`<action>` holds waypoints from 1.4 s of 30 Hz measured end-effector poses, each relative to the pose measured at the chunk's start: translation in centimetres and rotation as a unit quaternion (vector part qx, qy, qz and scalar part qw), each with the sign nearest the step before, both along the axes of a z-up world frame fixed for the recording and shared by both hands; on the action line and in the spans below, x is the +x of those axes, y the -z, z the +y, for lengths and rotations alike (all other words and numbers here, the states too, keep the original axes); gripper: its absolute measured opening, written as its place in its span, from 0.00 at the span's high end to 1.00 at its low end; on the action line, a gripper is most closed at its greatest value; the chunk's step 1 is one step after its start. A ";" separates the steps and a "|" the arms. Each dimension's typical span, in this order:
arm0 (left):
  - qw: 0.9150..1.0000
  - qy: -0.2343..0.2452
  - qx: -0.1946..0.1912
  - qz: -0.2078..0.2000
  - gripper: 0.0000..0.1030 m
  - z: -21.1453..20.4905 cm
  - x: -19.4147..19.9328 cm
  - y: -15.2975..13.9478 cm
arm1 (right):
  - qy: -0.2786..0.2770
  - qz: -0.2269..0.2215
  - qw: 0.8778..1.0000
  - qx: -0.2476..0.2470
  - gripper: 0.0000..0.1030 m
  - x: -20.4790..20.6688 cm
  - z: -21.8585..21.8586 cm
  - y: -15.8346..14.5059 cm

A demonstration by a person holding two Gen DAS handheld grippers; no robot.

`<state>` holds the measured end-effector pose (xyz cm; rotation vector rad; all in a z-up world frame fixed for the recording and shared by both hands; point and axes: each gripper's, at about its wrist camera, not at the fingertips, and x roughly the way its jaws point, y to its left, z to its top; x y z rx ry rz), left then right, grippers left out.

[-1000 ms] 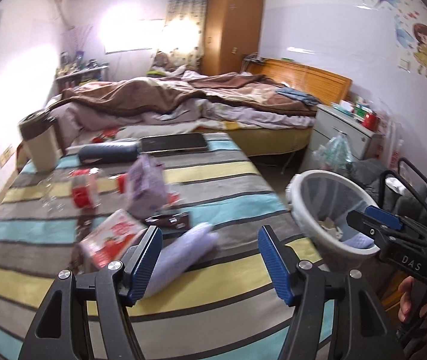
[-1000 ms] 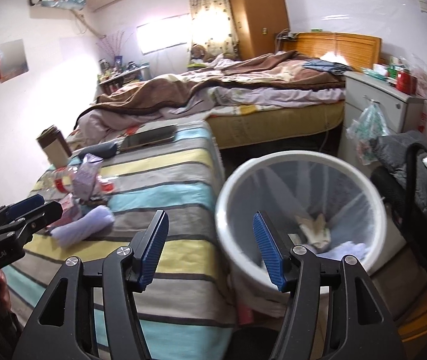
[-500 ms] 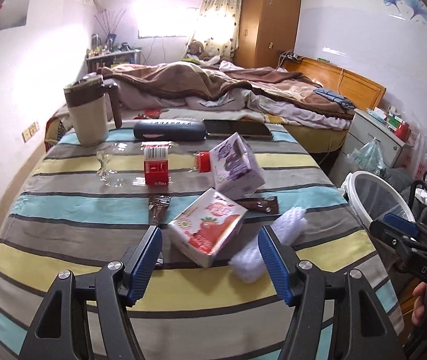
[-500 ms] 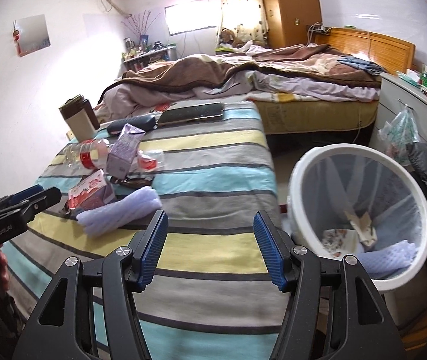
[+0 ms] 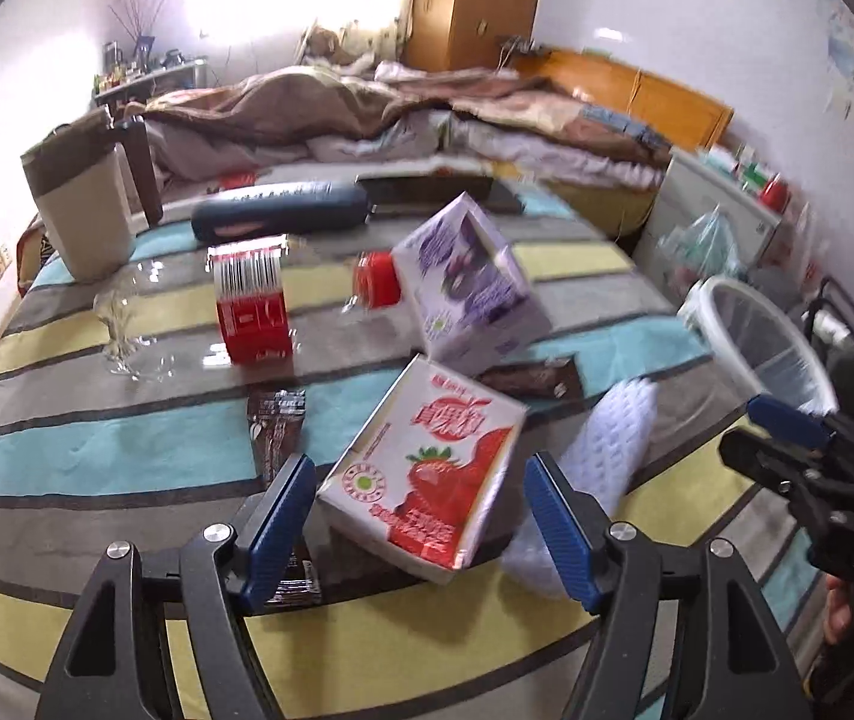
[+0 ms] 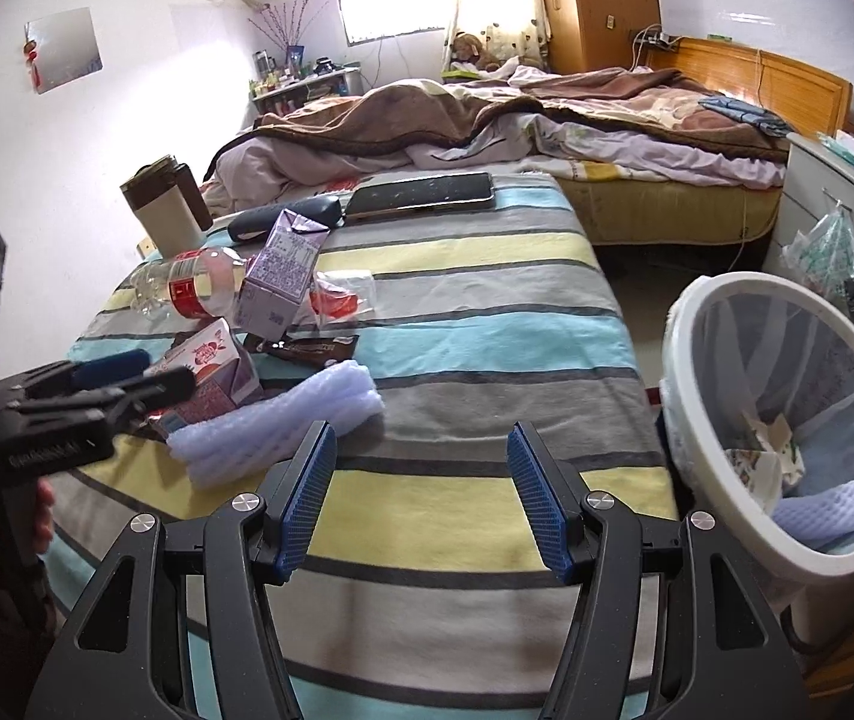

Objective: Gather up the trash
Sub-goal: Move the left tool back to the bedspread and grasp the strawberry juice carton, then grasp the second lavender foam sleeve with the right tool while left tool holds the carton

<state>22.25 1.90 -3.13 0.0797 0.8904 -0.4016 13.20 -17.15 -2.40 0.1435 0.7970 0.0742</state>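
Observation:
A strawberry milk carton (image 5: pixel 427 468) lies tilted on the striped table cloth (image 5: pixel 127 456). My left gripper (image 5: pixel 416 468) straddles it with its jaws opening, and the pads stand clear of its sides. Behind it lie a purple carton (image 5: pixel 469 282), a clear bottle with a red label (image 5: pixel 250 306), two brown wrappers (image 5: pixel 277 426) and a white foam sleeve (image 5: pixel 607 444). My right gripper (image 6: pixel 421 438) hangs open over bare cloth, the foam sleeve (image 6: pixel 277 426) just to its left. The white bin (image 6: pixel 787 408) stands to the right of the table and holds paper and foam.
A beige mug (image 5: pixel 79 210), a dark glasses case (image 5: pixel 277 213) and a tablet (image 6: pixel 421 195) sit at the table's far end. Beyond is an unmade bed (image 6: pixel 487 114). A nightstand (image 6: pixel 835 204) with a hanging bag stands behind the bin.
The left gripper has moved lower and closer to the strawberry carton, which now sits between its slightly wider jaws. The right gripper has swung left from over the bin to over the table.

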 end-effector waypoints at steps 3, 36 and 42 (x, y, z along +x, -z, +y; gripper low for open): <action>1.000 -0.016 -0.016 -0.005 0.37 0.8 0.1 0.1 | -0.004 0.006 1.000 0.005 0.41 0.5 0.6 0.2; 0.989 -0.134 -0.061 0.001 0.37 9.2 -3.7 -0.2 | -0.018 0.091 0.988 0.122 0.48 6.2 5.7 2.6; 0.992 -0.121 -0.046 -0.010 0.37 8.4 -3.1 -0.3 | -0.016 0.090 0.984 0.151 0.77 5.5 4.1 2.6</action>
